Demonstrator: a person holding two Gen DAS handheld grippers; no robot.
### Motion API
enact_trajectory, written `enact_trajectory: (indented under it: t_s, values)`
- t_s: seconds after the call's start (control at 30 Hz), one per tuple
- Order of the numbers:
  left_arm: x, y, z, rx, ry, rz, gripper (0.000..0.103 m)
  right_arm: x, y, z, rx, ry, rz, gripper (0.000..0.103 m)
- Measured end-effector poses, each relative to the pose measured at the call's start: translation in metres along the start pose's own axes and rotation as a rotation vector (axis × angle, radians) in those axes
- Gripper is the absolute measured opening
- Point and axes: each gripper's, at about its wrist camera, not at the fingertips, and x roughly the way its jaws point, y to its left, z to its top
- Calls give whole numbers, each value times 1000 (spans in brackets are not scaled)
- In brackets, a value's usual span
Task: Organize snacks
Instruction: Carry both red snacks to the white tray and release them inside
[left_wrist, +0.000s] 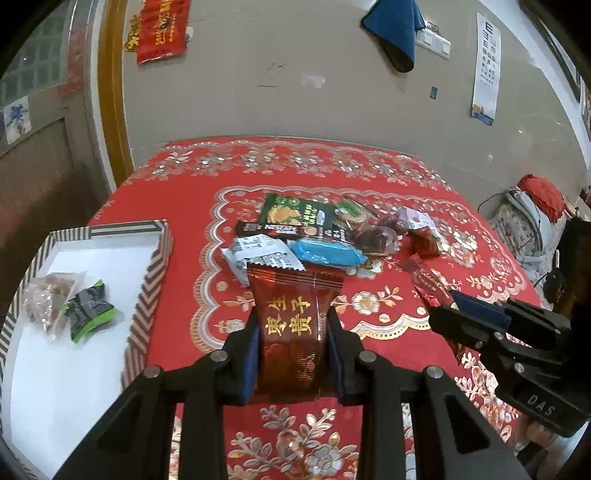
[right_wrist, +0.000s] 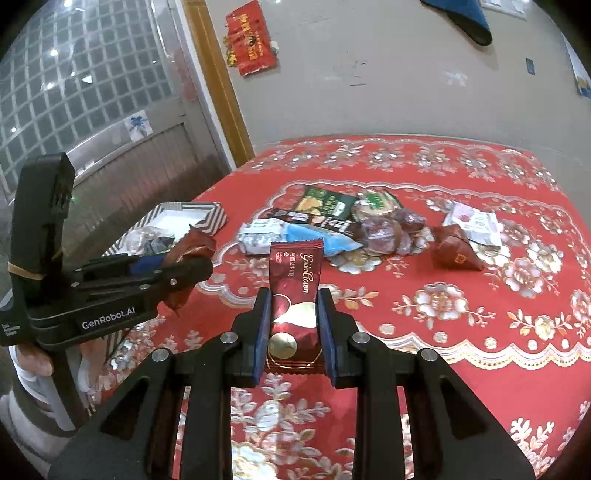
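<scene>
My left gripper (left_wrist: 291, 332) is shut on a dark red snack packet with gold characters (left_wrist: 291, 325), held above the red tablecloth. My right gripper (right_wrist: 293, 314) is shut on a red Golden Crown candy packet (right_wrist: 295, 295). The right gripper also shows at the right of the left wrist view (left_wrist: 480, 317), and the left gripper at the left of the right wrist view (right_wrist: 177, 266). A pile of snacks lies mid-table: a blue packet (left_wrist: 327, 253), a Nescafe stick (left_wrist: 280, 229), a green packet (left_wrist: 295, 210). A striped-rim white box (left_wrist: 147, 273) at left holds two small packets (left_wrist: 88, 308).
The table has a red floral cloth (right_wrist: 461, 306). A red pyramid packet (right_wrist: 456, 251) and a white packet (right_wrist: 476, 221) lie to the right of the pile. A wall stands behind the table, a door frame (right_wrist: 218, 81) at left.
</scene>
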Motion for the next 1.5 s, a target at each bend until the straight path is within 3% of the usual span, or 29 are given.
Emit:
enact_trajectory:
  t_s: [0.93, 1.5]
  values:
    - [-36, 39, -7, -60, -50, 55, 34, 18, 64, 11, -93, 31, 64, 24]
    - [-56, 101, -18, -152, -53, 142, 34, 56, 127, 26, -211, 86, 156, 24]
